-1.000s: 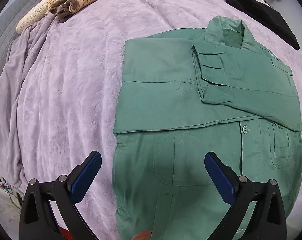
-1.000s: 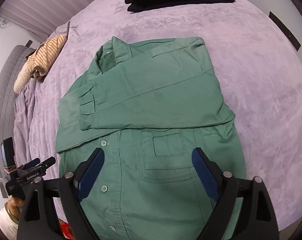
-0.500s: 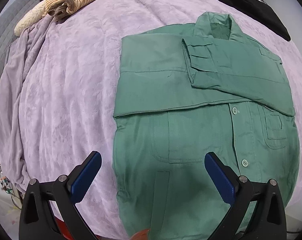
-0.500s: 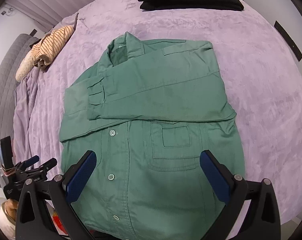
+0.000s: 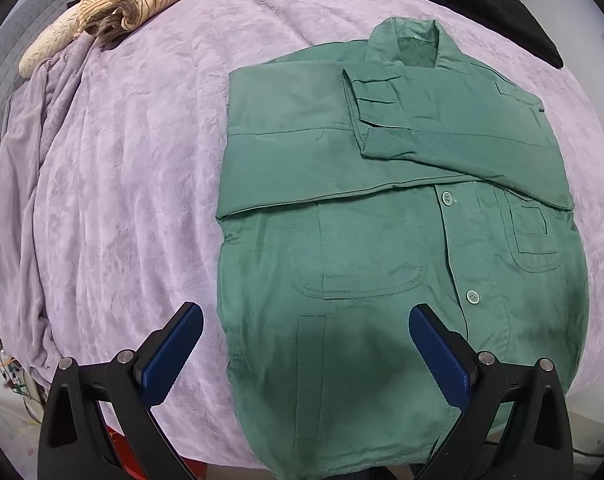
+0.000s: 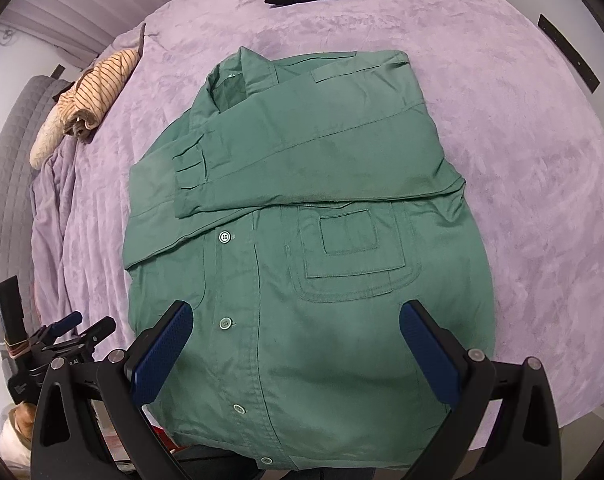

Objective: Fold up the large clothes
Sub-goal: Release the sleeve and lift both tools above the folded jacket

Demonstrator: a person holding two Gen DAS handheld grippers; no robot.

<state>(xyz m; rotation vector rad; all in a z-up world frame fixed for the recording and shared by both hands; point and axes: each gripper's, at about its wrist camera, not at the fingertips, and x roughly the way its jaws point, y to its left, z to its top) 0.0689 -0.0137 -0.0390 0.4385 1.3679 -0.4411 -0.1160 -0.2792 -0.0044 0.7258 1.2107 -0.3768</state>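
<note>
A green button-up shirt [image 5: 382, 216] lies face up on the lilac bedspread [image 5: 134, 140], collar at the far end, both sleeves folded across the chest. The same green shirt [image 6: 310, 248] fills the middle of the right wrist view. My left gripper [image 5: 306, 344] hangs open above the shirt's lower left part, nothing between its blue pads. My right gripper [image 6: 296, 344] is open too, above the hem on the pocket side. The left gripper [image 6: 62, 336] also shows at the left edge of the right wrist view.
A striped beige garment [image 5: 142, 0] is bundled at the far left of the bed. A folded black garment [image 5: 486, 8] lies at the far right. The bedspread [image 6: 522, 152] drops off at the near edge just below the shirt's hem.
Both grippers have drawn back toward the near edge of the bed, so more of the shirt's lower part and hem shows. Both stay open. The shirt has not moved.
</note>
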